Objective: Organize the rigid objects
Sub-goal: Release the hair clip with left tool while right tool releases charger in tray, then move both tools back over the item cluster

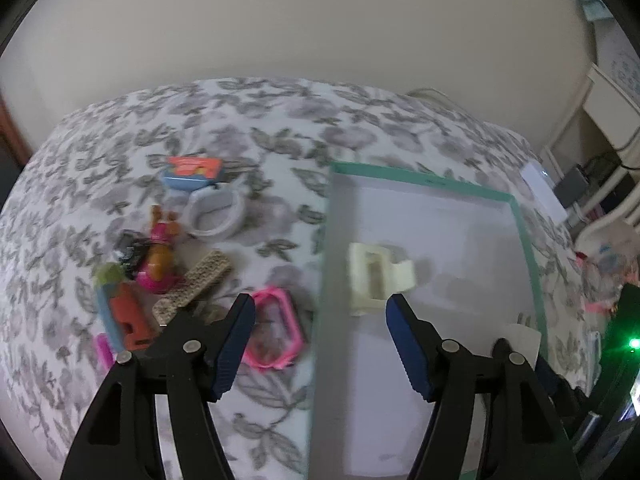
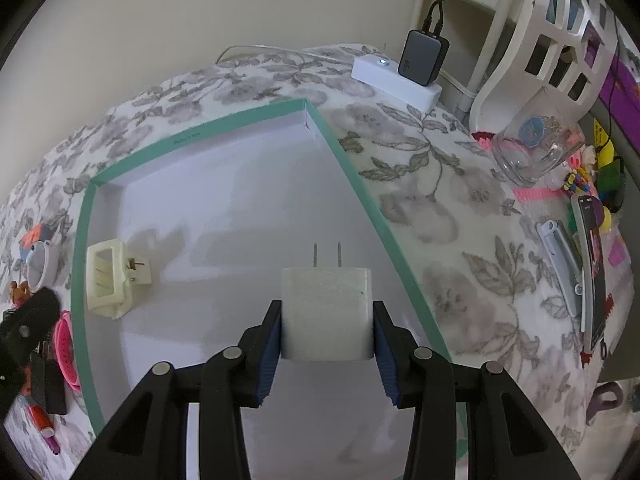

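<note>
A cream hair claw clip lies on its side on the white floor of the green-rimmed box lid, near its left wall. A white plug adapter, two prongs pointing away, is held above the lid's floor. On the floral bedspread left of the lid lie a pink frame, a beige brick, a white ring and a toy figure
</note>
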Available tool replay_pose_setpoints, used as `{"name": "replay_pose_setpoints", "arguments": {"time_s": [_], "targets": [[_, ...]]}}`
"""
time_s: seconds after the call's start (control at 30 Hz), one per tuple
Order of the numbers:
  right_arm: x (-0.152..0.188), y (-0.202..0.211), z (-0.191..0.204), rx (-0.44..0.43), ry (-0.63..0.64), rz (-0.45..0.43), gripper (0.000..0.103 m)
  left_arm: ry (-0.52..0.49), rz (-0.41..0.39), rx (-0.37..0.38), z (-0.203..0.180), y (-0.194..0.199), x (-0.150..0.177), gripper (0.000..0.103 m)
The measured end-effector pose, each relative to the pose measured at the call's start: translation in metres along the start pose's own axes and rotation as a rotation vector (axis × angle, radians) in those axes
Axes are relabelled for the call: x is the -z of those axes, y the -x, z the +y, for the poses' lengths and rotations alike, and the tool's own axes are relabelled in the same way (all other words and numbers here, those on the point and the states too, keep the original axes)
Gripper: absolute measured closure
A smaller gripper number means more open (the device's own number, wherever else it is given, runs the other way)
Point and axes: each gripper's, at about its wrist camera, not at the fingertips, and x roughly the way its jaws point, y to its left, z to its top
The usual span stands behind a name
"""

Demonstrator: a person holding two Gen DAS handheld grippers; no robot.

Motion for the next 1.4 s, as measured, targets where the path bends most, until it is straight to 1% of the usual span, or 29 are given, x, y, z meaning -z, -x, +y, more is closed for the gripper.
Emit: {"name": "replay_pose_setpoints", "arguments": {"time_s": [0.03, 0.07, 0.13, 0.2, 0.33, 0.4, 0.43, 0.47, 0.5, 0.6, 0.67, 0.7, 0.77, 0.83, 0.97, 1.07, 1.2, 1.3, 1.4], "targets": [[0.000, 0.002, 0.001, 0.005, 0.005, -0.009, 0.057, 0.005, -0.004, -0.011, 0.004, 0.001, 0.000, 0.032], [0.000, 0.003, 0.001, 0.006, 0.008, -0.018, 0.057, 0.010, -0.008, -0.020, 0.008, 0.002, -0.001, 0.027], [-0.001, 0.006, 0.002, 0.004, 0.017, -0.033, 0.057, 0.025, -0.015, -0.040, 0.017, 0.005, -0.002, 0.023], [-0.001, 0.010, 0.005, 0.009, 0.031, -0.045, 0.057, 0.051, -0.011, -0.068, 0.027, 0.006, -0.003, 0.023], [-0.003, 0.022, 0.012, 0.009, 0.061, -0.091, 0.056, 0.149, 0.000, -0.120, 0.055, 0.009, -0.007, 0.022], [-0.004, 0.030, 0.018, -0.018, 0.076, -0.116, 0.046, 0.193, 0.010, -0.154, 0.070, 0.011, -0.008, 0.020], [-0.004, 0.034, 0.022, -0.036, 0.086, -0.131, 0.036, 0.219, 0.016, -0.172, 0.078, 0.012, -0.008, 0.016], [-0.003, 0.037, 0.025, -0.044, 0.097, -0.142, 0.034, 0.239, 0.021, -0.185, 0.086, 0.012, -0.008, 0.010], [-0.003, 0.040, 0.029, -0.050, 0.111, -0.149, 0.034, 0.261, 0.023, -0.194, 0.094, 0.013, -0.008, 0.008], [-0.001, 0.049, 0.044, -0.074, 0.160, -0.182, 0.031, 0.329, 0.034, -0.213, 0.117, 0.015, -0.006, 0.007], [0.001, 0.054, 0.051, -0.101, 0.180, -0.197, 0.020, 0.378, 0.041, -0.210, 0.131, 0.016, -0.005, 0.007], [0.003, 0.056, 0.055, -0.118, 0.190, -0.202, 0.017, 0.397, 0.044, -0.208, 0.137, 0.016, -0.004, 0.006], [0.005, 0.058, 0.062, -0.138, 0.208, -0.205, 0.007, 0.437, 0.050, -0.205, 0.149, 0.017, -0.003, 0.006], [0.008, 0.060, 0.069, -0.165, 0.221, -0.203, 0.000, 0.461, 0.056, -0.208, 0.159, 0.017, -0.001, 0.006], [0.012, 0.060, 0.078, -0.225, 0.223, -0.171, 0.000, 0.479, 0.060, -0.232, 0.173, 0.019, -0.001, 0.005], [0.014, 0.059, 0.085, -0.256, 0.228, -0.155, 0.000, 0.472, 0.056, -0.261, 0.182, 0.023, -0.001, 0.005], [0.017, 0.058, 0.096, -0.318, 0.233, -0.117, 0.000, 0.486, 0.062, -0.264, 0.193, 0.028, 0.001, 0.005], [0.021, 0.056, 0.105, -0.368, 0.239, -0.082, 0.000, 0.486, 0.094, -0.267, 0.200, 0.024, 0.005, 0.005], [0.027, 0.056, 0.119, -0.395, 0.272, -0.061, 0.000, 0.486, 0.141, -0.271, 0.205, 0.016, 0.011, 0.005]]}}
